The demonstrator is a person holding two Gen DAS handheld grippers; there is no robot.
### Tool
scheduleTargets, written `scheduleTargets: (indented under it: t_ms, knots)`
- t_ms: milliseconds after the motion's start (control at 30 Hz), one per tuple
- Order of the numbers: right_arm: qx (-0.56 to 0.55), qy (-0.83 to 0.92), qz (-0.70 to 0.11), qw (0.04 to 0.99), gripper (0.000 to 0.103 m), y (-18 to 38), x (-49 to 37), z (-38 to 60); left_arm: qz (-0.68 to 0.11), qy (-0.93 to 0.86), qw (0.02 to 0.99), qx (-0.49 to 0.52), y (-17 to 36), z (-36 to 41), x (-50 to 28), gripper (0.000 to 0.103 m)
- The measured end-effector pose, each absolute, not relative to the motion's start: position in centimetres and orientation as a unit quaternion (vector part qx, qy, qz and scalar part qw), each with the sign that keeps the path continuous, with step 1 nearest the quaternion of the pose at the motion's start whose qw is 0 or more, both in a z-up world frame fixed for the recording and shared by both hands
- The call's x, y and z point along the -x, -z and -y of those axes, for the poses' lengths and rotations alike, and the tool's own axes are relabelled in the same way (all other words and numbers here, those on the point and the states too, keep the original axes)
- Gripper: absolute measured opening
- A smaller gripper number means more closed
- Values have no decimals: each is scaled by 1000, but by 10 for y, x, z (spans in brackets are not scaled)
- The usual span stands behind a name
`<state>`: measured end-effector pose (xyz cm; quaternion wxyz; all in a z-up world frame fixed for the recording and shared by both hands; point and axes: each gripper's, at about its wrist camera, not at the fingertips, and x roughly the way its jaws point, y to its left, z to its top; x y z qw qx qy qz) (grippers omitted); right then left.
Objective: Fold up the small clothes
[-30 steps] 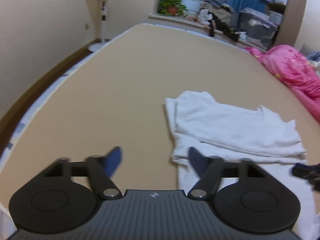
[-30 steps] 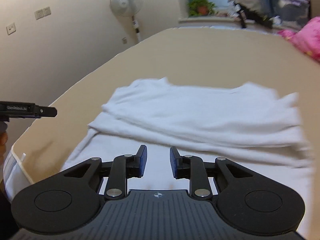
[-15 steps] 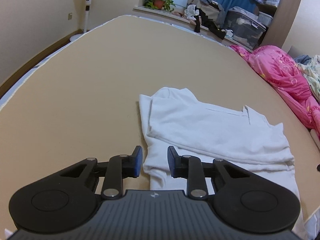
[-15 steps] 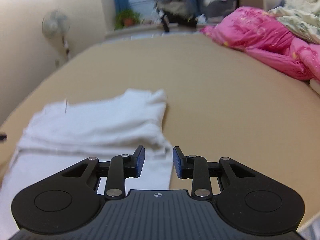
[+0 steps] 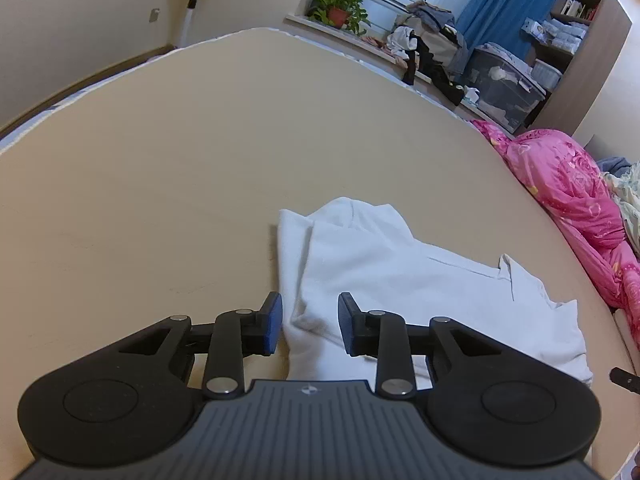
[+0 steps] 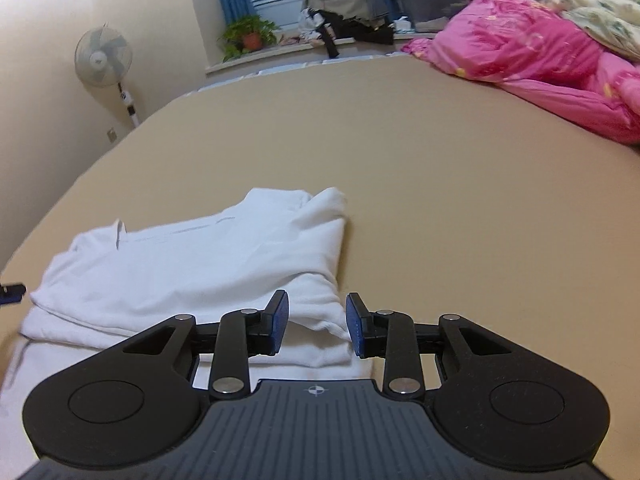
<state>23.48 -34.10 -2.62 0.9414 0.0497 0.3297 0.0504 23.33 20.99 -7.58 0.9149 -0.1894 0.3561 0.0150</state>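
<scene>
Bed (image 5: 160,168): white garment (image 5: 400,280) part-folded near its near edge. Left gripper (image 5: 309,326) opening, right gripper (image 6: 316,326) parted, both empty over opposite near corners. Step: next fold; needs pinching both corners tog.

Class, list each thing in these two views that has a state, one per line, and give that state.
white garment: partly folded, lying flat on the bed.
left gripper: jaws opening, garment's edge between them, not pinched.
right gripper: open over the garment's corner.
pink quilt: bunched up.
standing fan: blades visibly still.
</scene>
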Motion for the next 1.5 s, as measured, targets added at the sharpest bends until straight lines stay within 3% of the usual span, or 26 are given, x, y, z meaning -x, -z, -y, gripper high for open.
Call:
scheduleTargets:
  t_ms: [200,267,300,367,400,433,667,800,900,1000,1067,1133,1167,1200,1367,1500]
  knots:
    - [-27,-61,-348,935,34,43,-258,323,-365,-14,915,169,92,-197,-251,35]
    - [-17,-62,-355,933,34,50,-264,317,-363,-20,919,153,95,-192,-254,27]
    - [-12,-61,-358,932,34,53,-266,315,-363,-28,921,139,94,-190,-255,13]
    - [-4,-54,-363,930,34,57,-270,312,-366,-34,921,124,93,-188,-255,3]
    - [-1,-50,-363,930,21,58,-270,311,-364,-36,923,122,89,-188,-254,2]
    - [1,-47,-359,932,0,57,-270,311,-356,-36,926,120,84,-188,-251,2]
    - [-95,-11,-265,960,0,11,-246,347,-322,-12,933,160,35,-190,-212,2]
    - [-144,1,-335,931,1,32,-258,364,-390,-43,911,126,53,-191,-211,2]
    - [-169,-28,-338,926,6,34,-259,360,-366,-64,918,138,49,-203,-210,3]
    - [-158,-58,-360,918,26,42,-264,345,-339,-29,926,161,41,-202,-207,5]
    - [-140,-52,-376,914,26,51,-269,338,-340,-12,928,150,45,-192,-209,6]
    - [-127,-44,-383,914,23,57,-272,334,-351,-5,926,138,52,-183,-214,6]
    - [-123,-42,-383,915,15,59,-273,333,-356,0,925,135,56,-181,-217,6]
    - [-115,-38,-381,917,0,60,-273,332,-361,5,923,132,59,-178,-219,6]
    - [-132,18,-324,937,0,32,-257,359,-372,16,919,128,72,-176,-227,6]
    - [-189,61,-359,912,0,43,-257,387,-398,3,912,102,84,-171,-237,7]
